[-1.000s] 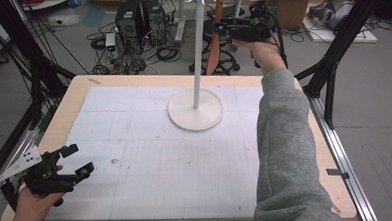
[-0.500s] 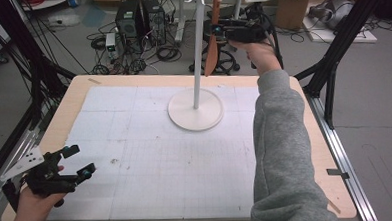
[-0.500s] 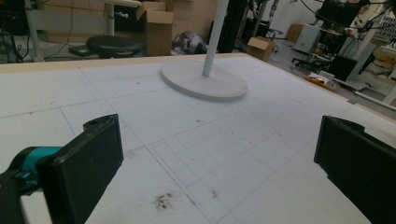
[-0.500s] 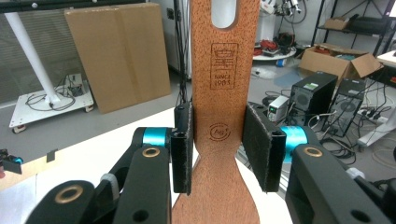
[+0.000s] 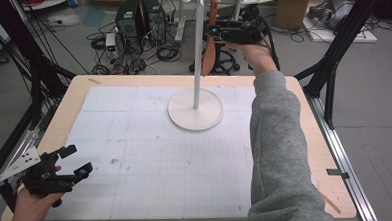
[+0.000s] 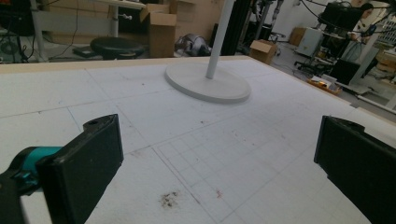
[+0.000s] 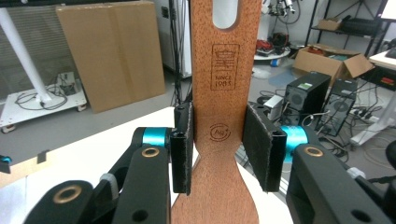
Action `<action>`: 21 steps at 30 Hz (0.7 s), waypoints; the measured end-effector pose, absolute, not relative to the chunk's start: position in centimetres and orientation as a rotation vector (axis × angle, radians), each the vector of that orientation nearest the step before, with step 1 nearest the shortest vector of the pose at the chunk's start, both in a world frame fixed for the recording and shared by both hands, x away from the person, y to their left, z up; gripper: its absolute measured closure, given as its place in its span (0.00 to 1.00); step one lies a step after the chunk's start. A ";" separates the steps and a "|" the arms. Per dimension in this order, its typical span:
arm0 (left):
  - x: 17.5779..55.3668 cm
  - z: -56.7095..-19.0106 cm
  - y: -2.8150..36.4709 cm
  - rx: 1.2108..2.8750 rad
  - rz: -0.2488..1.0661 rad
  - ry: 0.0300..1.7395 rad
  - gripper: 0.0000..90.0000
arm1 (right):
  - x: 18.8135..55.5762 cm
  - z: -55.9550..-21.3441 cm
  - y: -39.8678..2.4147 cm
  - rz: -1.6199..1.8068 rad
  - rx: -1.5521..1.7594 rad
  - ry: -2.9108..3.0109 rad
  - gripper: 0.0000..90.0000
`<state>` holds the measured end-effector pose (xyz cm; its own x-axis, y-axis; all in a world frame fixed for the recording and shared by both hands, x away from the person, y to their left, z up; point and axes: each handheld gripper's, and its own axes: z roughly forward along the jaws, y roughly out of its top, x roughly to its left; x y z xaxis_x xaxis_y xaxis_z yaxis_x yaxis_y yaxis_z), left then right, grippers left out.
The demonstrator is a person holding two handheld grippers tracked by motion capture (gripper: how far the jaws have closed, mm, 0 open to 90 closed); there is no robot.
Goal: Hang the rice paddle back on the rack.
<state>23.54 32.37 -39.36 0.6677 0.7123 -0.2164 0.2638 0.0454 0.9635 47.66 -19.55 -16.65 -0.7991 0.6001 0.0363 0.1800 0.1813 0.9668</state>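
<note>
High view: we saw our right gripper [image 5: 213, 33] up beside the white stand [image 5: 197, 55], its jaws around a wooden spatula [image 5: 210, 50] hanging at the top. Our left gripper [image 5: 68, 163] rested at the board's [image 5: 151, 157] near corner, jaws apart and empty.

Left gripper view: jaws wide apart over the board [image 6: 196, 140].

Right gripper view: the jaws flanked the spatula [image 7: 223, 93]; we couldn't tell whether they pressed it.

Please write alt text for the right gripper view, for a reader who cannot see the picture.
A flat wooden utensil handle with a hanging slot and a burned-in stamp stands upright between the right gripper's two black jaws, which close on its edges. Behind are a cardboard sheet, computer towers and boxes on the floor.
</note>
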 end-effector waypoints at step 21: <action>24.0 -39.1 31.3 1.547 0.405 0.810 0.02 | 45.5 -18.4 -20.3 1.655 0.710 2.082 0.16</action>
